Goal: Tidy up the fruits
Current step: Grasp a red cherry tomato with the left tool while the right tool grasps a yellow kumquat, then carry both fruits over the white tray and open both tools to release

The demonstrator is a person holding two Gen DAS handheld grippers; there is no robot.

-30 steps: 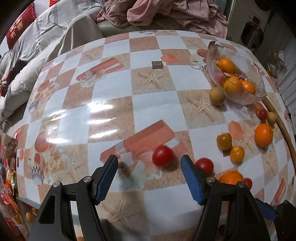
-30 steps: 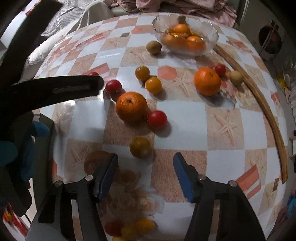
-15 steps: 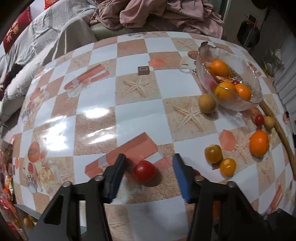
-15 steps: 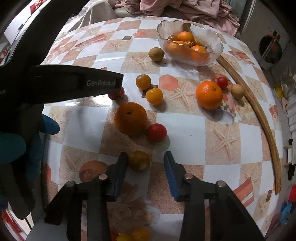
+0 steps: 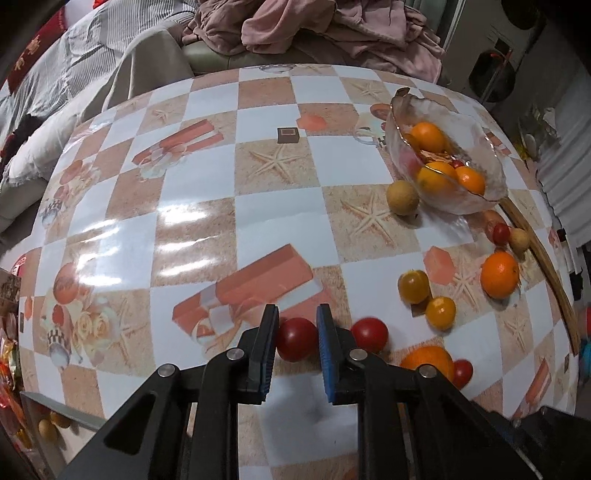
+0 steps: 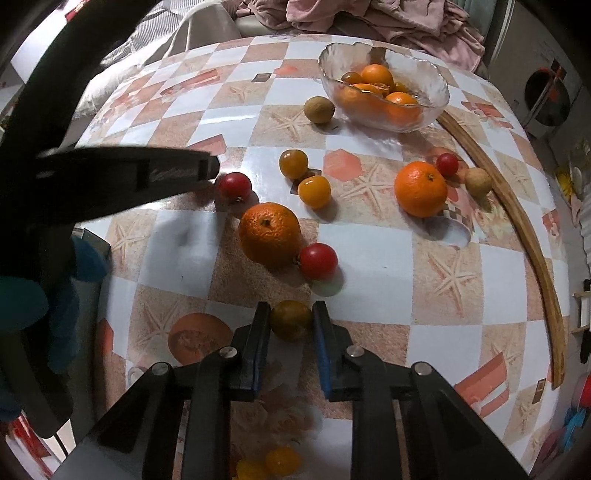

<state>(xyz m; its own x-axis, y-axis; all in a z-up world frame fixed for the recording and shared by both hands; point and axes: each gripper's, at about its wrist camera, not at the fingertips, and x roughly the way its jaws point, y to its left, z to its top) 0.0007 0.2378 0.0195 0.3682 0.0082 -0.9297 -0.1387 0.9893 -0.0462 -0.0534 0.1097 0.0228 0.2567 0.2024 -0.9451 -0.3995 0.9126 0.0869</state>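
My left gripper is shut on a red tomato on the table. My right gripper is shut on a dark yellow-green tomato on the table. A glass bowl with oranges stands at the far right; it also shows in the right wrist view. Loose on the table lie a second red tomato, two yellow tomatoes, two oranges and a red tomato. The left gripper's arm crosses the right wrist view.
A curved wooden strip runs along the table's right edge. Brown round fruits lie by the bowl and by the strip. A small red tomato sits beside the far orange. A sofa with clothes stands behind the table.
Both grippers have moved forward and closed, the left around the red tomato, the right around the dark yellow-green tomato.
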